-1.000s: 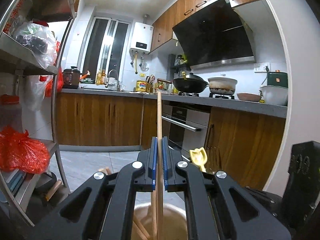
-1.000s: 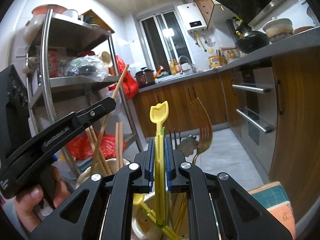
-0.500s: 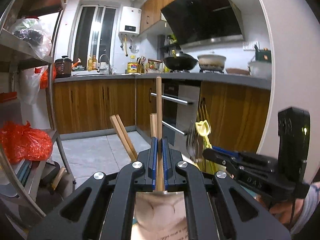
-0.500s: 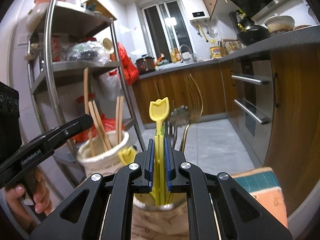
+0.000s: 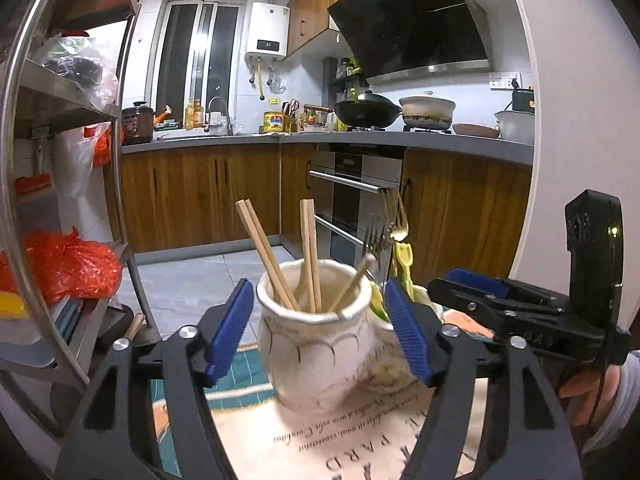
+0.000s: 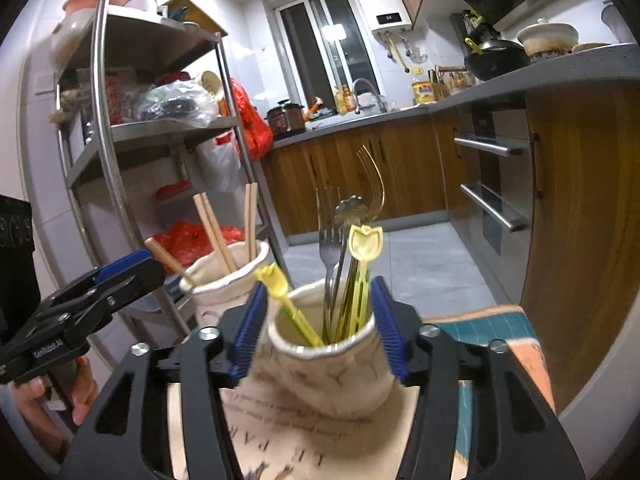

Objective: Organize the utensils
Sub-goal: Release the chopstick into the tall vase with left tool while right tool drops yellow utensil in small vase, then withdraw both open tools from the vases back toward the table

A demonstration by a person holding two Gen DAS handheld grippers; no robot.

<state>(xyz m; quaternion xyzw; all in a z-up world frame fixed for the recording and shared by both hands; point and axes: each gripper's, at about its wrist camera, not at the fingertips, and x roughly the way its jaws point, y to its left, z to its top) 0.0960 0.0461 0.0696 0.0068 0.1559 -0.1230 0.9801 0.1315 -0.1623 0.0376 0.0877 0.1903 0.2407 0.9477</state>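
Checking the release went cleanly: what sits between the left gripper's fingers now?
In the left wrist view, the chopstick jar stands between the open left gripper's fingers; neither touches it.

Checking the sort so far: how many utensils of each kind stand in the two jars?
Chopsticks: 5
Forks: 2
Yellow plastic pieces: 2
Flower-topped handle: 1
Total: 10

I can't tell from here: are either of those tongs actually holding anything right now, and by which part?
Nothing is held. The left tongs and right tongs have just opened, and each straddles a ceramic jar without pressing on it.
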